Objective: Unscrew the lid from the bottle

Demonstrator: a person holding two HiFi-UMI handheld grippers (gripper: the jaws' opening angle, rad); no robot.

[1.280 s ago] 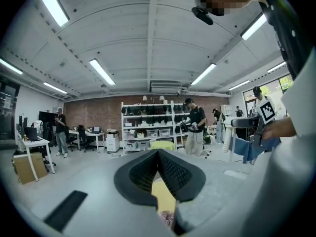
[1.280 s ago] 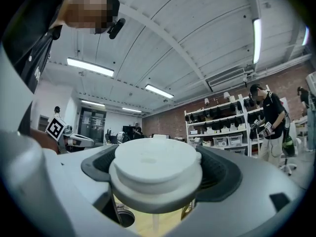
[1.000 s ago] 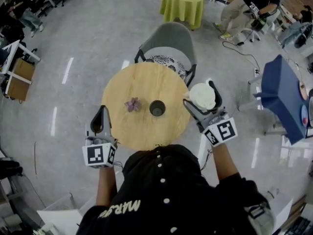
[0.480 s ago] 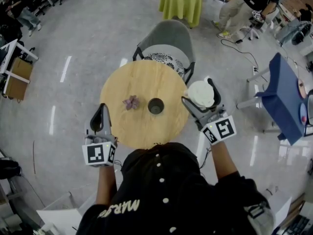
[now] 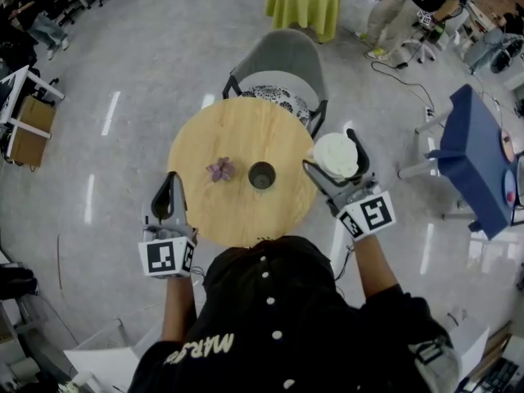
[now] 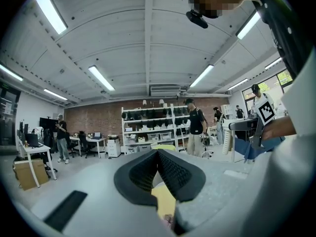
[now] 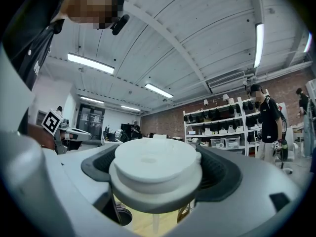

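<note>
My right gripper (image 5: 332, 152) is shut on a white round lid (image 5: 336, 155), held over the right rim of the round wooden table (image 5: 237, 129). In the right gripper view the white lid (image 7: 154, 164) fills the gap between the dark pads (image 7: 224, 174), and what hangs under it is mostly hidden. A dark open-topped bottle (image 5: 262, 175) stands upright near the table's middle. My left gripper (image 5: 169, 188) hovers at the table's left front edge. Its jaws are shut with nothing in them, and in the left gripper view the left gripper (image 6: 158, 154) points up and away from the table.
A small purple flower (image 5: 220, 170) lies left of the dark bottle. A grey chair (image 5: 282, 64) stands behind the table, with a green-clothed table (image 5: 303, 2) further back. A blue stand (image 5: 471, 158) is at the right. People sit at the far right (image 5: 417, 6).
</note>
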